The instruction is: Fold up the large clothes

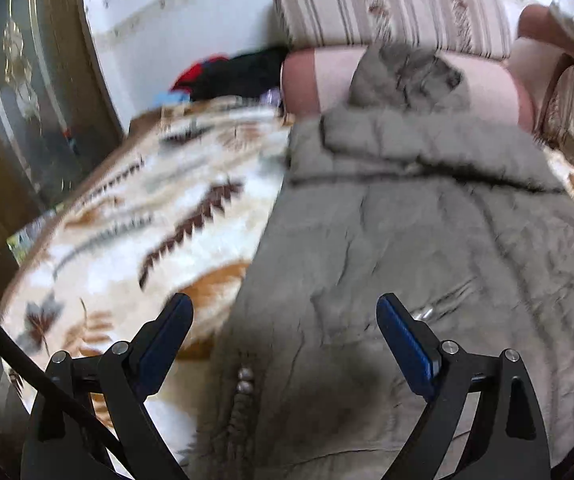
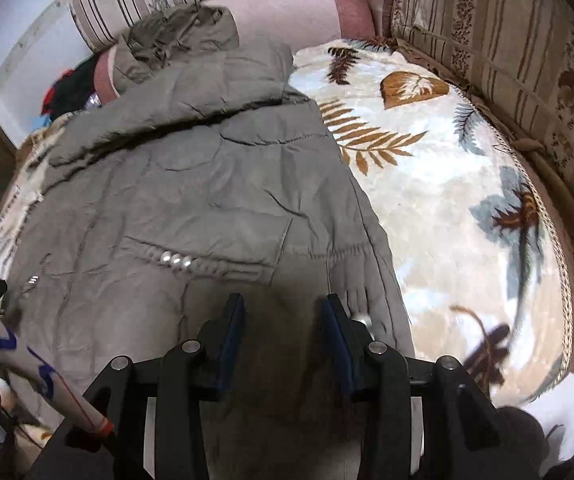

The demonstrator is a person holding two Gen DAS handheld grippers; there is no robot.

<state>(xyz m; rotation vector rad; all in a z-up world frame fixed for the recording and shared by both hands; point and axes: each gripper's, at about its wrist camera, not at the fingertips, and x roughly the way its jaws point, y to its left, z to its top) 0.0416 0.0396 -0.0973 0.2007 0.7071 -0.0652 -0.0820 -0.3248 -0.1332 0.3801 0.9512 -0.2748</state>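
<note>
A large grey-olive padded coat [image 1: 427,232] lies spread on a leaf-patterned blanket [image 1: 135,216], its hood [image 1: 411,76] against a pink bolster. In the right wrist view the coat [image 2: 191,184] fills the left and middle, with a pearl-trimmed pocket [image 2: 175,260]. My left gripper [image 1: 285,312] is open and empty, just above the coat's lower left part near its edge. My right gripper [image 2: 283,312] is open and empty, just above the coat's lower right part near its hem.
The blanket [image 2: 447,208] covers a sofa seat. Striped cushions [image 2: 507,52] stand along the right and back. A pink bolster [image 2: 287,12] lies behind the hood. Dark and red clothes [image 1: 239,72] are piled at the far left. A wooden cabinet [image 1: 19,112] stands left.
</note>
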